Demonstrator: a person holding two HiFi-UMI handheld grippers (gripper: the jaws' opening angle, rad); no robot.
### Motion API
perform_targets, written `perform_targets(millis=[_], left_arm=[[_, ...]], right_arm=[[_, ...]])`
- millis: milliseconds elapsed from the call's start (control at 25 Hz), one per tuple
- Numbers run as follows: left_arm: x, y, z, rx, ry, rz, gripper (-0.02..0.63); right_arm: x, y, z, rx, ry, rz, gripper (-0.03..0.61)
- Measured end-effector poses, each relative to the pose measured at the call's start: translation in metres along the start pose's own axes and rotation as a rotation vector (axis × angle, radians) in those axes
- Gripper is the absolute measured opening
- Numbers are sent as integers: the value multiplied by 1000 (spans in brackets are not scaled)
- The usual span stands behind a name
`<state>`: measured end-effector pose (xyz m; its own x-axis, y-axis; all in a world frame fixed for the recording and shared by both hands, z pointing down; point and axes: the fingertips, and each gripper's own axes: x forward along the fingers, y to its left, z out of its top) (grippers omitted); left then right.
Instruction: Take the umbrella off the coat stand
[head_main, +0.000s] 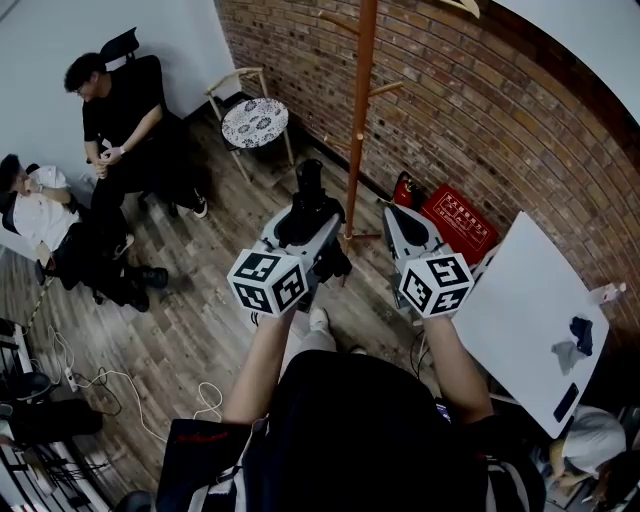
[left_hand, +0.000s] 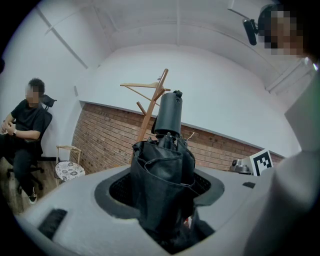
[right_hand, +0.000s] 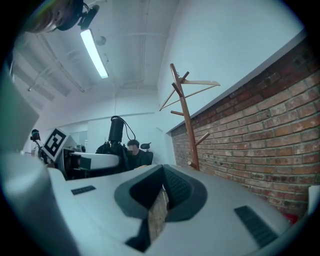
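Note:
My left gripper (head_main: 310, 228) is shut on a folded black umbrella (head_main: 307, 205), which stands upright between its jaws with the cylindrical handle on top. In the left gripper view the umbrella (left_hand: 164, 175) fills the gap of the left gripper (left_hand: 165, 205), its canopy bunched between the pads. The wooden coat stand (head_main: 360, 110) rises just behind, against the brick wall; its pegs look bare, and the umbrella is clear of it. The coat stand (right_hand: 186, 120) also shows in the right gripper view. My right gripper (head_main: 398, 222) is beside the left one, its jaws together with nothing between them (right_hand: 162, 192).
Two people sit at the far left (head_main: 115, 110). A chair with a patterned cushion (head_main: 254, 122) stands by the brick wall (head_main: 480, 110). A red box (head_main: 460, 220) and a fire extinguisher (head_main: 403, 188) lie at the stand's base. A white table (head_main: 525, 300) is at right; cables (head_main: 110, 380) trail on the floor.

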<state>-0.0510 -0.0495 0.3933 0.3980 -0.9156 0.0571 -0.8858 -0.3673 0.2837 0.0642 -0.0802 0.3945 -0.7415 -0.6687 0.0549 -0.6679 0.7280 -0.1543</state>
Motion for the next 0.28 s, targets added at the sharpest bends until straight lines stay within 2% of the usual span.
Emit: perform_targets(millis=[280], left_arm=[[-11,-4,4,-2,-14,10,279]], right_arm=[[-8,9,6,-9,-8,7,29]])
